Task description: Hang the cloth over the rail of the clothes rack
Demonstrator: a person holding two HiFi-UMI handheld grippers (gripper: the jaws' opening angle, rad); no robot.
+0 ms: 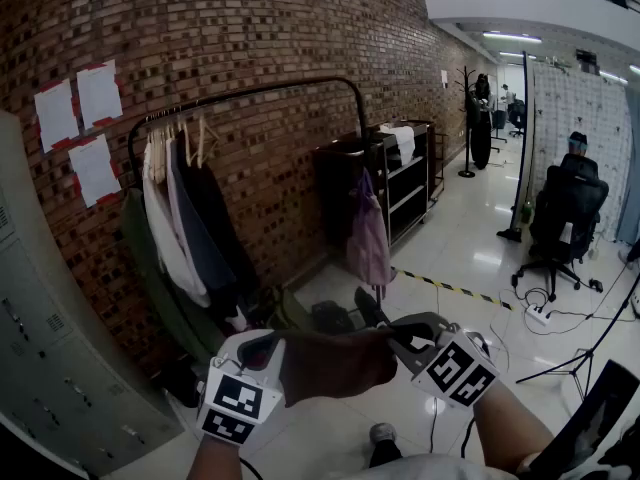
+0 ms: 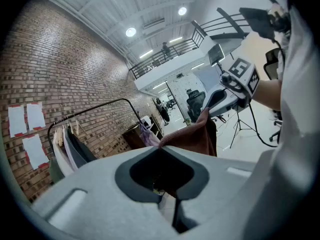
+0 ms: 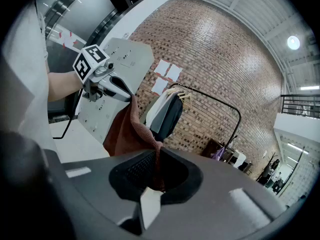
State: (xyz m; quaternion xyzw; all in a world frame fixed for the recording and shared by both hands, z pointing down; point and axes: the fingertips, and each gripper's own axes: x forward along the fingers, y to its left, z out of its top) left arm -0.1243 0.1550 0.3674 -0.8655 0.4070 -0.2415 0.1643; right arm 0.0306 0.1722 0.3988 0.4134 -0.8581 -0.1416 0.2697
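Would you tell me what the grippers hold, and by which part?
The brown cloth: left gripper and right gripper each pinch one end of its top edge.

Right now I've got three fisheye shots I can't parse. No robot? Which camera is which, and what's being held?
There is no robot arm. A person holds one pair of hand-held tongs in each hand. The head view comes from a camera on the person's head, looking down at the left tongs and right tongs, each carrying a marker cube. The left and right gripper views ride on the tongs and look along their jaws. Both pairs are shut on one brown cloth, stretched between them. There is no table. Ahead, against a brick wall, stands a clothes rack. Garments hang at the left end of its rail. The cloth is not on the rail yet.
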